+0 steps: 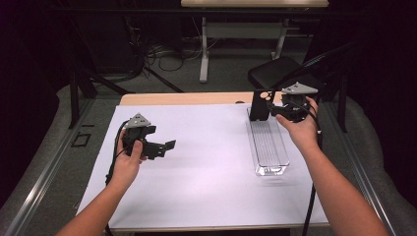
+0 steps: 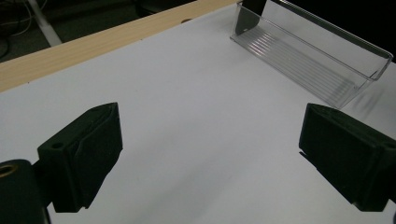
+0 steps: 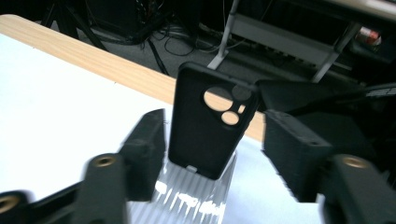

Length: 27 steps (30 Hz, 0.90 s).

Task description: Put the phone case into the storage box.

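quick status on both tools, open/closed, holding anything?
Left tool: open, nothing between its jaws, over bare white table.
Right tool: open, jaws apart on either side of the black phone case, which stands in the clear tray.

The phone case point(image 3: 208, 122) is black, with round holes near its top. The tray point(image 1: 268, 147) is clear — see-through, with thin lines along its bottom. The table point(image 1: 196, 147) is white on top, with a light brown wood edge — both grippers are black.

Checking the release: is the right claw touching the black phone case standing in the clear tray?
Apart. The right gripper view shows the right claw open, with a gap either side of the phone case in the clear tray.
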Motion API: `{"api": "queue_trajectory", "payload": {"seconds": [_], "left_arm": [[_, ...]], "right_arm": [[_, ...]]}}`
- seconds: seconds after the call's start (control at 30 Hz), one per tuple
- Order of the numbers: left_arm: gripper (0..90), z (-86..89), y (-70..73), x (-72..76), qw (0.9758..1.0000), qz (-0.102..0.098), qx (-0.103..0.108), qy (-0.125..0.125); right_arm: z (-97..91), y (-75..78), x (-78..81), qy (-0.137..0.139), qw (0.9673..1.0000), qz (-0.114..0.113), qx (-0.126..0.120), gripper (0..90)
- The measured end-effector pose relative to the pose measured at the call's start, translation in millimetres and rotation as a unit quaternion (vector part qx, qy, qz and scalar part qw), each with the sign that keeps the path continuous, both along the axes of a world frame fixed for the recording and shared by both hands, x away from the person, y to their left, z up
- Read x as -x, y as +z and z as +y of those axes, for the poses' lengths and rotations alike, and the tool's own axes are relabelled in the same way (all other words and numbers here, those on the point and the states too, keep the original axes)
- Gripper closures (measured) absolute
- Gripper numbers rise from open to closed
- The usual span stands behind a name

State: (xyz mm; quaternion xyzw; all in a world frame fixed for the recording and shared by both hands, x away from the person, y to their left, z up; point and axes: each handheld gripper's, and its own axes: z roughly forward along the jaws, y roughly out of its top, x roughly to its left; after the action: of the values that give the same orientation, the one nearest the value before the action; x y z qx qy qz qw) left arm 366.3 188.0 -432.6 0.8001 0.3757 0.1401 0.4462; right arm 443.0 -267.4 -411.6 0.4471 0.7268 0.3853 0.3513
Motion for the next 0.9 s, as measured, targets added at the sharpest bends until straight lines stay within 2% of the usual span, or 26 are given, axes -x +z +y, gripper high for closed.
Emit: {"api": "queue_trajectory", "payload": {"seconds": [0.1, 0.2, 0.37, 0.43, 0.63, 0.73, 0.9], "left_arm": [[6.5, 0.8, 0.2, 0.0, 1.0000, -0.001, 0.001, -0.001], [6.5, 0.6, -0.2, 0.9, 1.0000, 0.000, 0.001, -0.003], [6.5, 1.2, 0.4, 2.0, 1.0000, 0.001, 0.001, -0.003], [6.5, 2.4, 1.6, 2.1, 1.0000, 0.000, 0.003, -0.002], [6.5, 4.5, 3.0, 3.3, 1.0000, 0.000, 0.003, -0.003], [6.5, 6.0, 2.4, 3.9, 1.0000, 0.003, 0.008, -0.003], [6.5, 7.4, 2.6, 4.8, 0.9999, 0.004, 0.008, -0.006]], "right_arm": [[3.4, 0.5, 3.7, 0.005, 0.9999, 0.010, -0.005, 25.8], [7.5, 2.1, 8.7, 0.006, 0.9999, 0.006, -0.008, 19.8], [11.3, 5.8, 15.7, 0.015, 0.9989, 0.011, -0.043, 13.0], [13.0, 5.7, 17.9, 0.020, 0.9988, 0.019, -0.040, 4.7], [12.3, 10.0, 23.3, 0.033, 0.9955, 0.032, -0.083, 4.5], [12.4, 10.3, 27.0, 0.039, 0.9947, 0.033, -0.090, 3.6], [13.7, 10.7, 36.1, 0.054, 0.9942, 0.034, -0.087, 0.0]]}}
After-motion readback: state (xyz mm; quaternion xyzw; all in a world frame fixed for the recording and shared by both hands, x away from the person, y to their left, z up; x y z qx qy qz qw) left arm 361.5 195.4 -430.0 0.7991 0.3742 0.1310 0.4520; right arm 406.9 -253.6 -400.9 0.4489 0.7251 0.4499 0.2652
